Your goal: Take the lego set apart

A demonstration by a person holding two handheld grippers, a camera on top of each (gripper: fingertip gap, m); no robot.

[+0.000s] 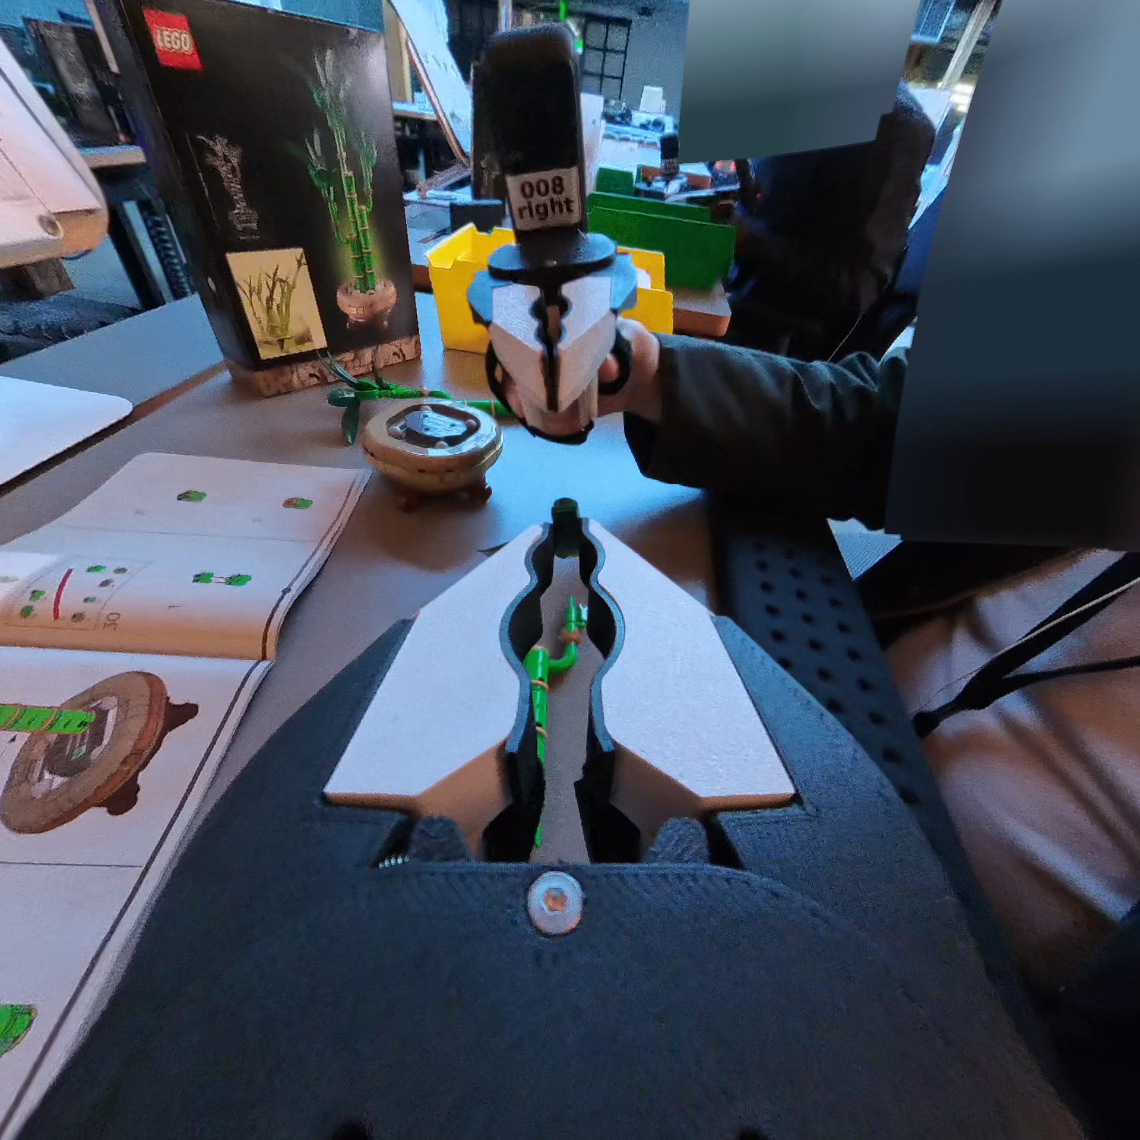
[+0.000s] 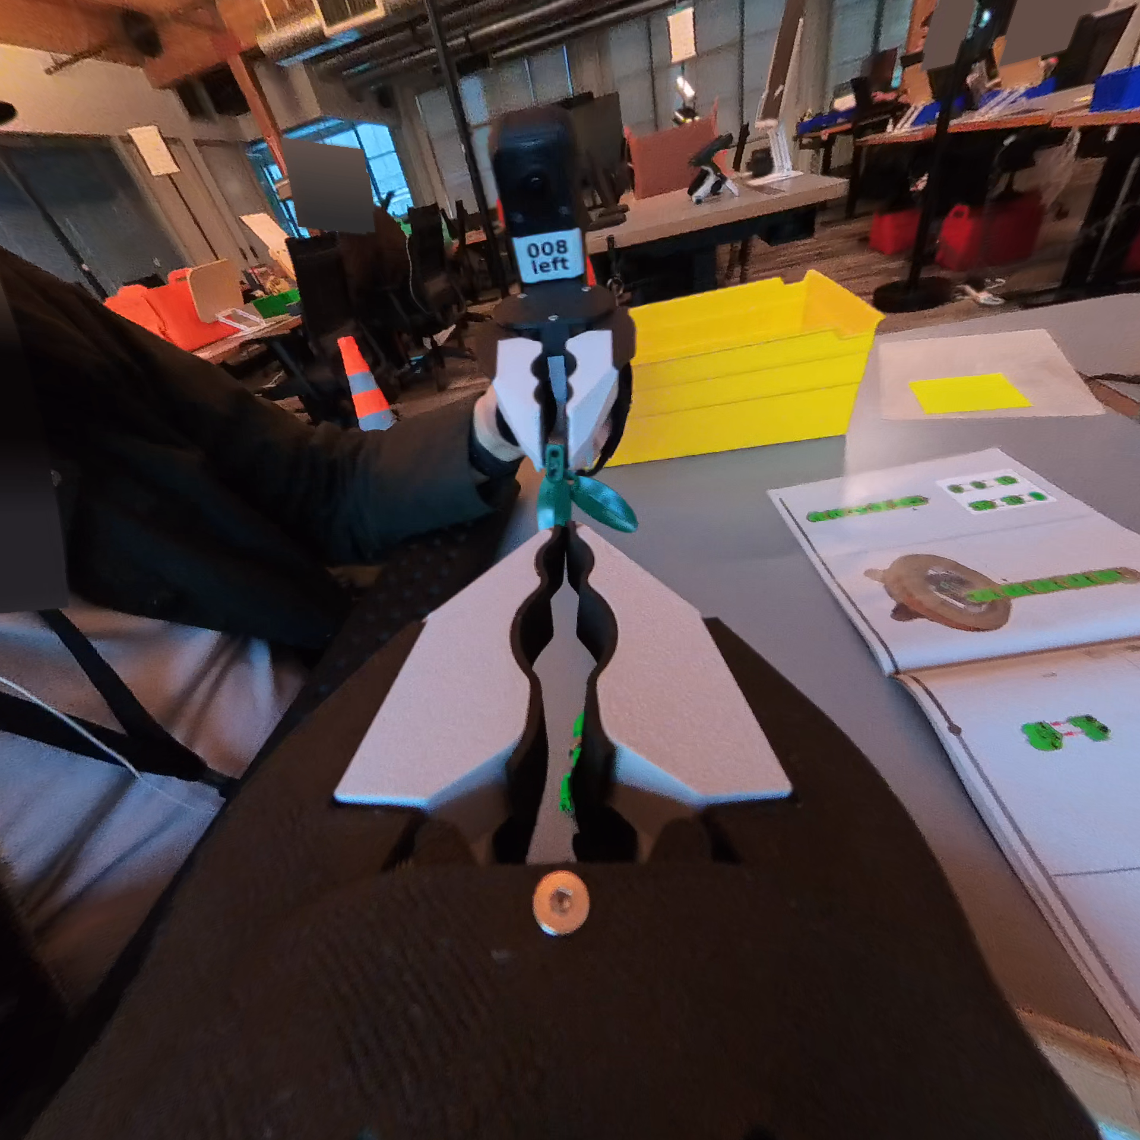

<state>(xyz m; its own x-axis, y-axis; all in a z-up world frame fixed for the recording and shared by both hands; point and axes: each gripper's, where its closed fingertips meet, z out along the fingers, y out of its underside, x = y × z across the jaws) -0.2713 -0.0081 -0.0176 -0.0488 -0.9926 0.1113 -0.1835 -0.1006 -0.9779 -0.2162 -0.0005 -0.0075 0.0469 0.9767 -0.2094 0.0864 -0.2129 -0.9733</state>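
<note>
My left gripper (image 1: pixel 565 533) is shut on a small dark green leaf piece (image 1: pixel 565 518) at its fingertips and holds it above the table. In the right wrist view the left gripper (image 2: pixel 555 447) faces me, with the piece's leaves (image 2: pixel 601 503) hanging down from it. My right gripper (image 2: pixel 562 533) is shut, its tips meeting just under the leaves. In the left wrist view the right gripper (image 1: pixel 557 404) is farther off and raised. The tan pot base (image 1: pixel 432 441) stands on the table. A green bamboo stalk (image 1: pixel 395 392) lies behind the pot base. Another stalk (image 1: pixel 540 685) lies under my left gripper.
The set's black box (image 1: pixel 277 203) stands at the back left. An open instruction booklet (image 1: pixel 154 555) lies to the left and also shows in the right wrist view (image 2: pixel 987 617). A yellow bin (image 2: pixel 740 370) stands at the back. A person's sleeve (image 1: pixel 771 419) reaches in from the right. The tips of one gripper are about 7 centimetres away from the tips of the other.
</note>
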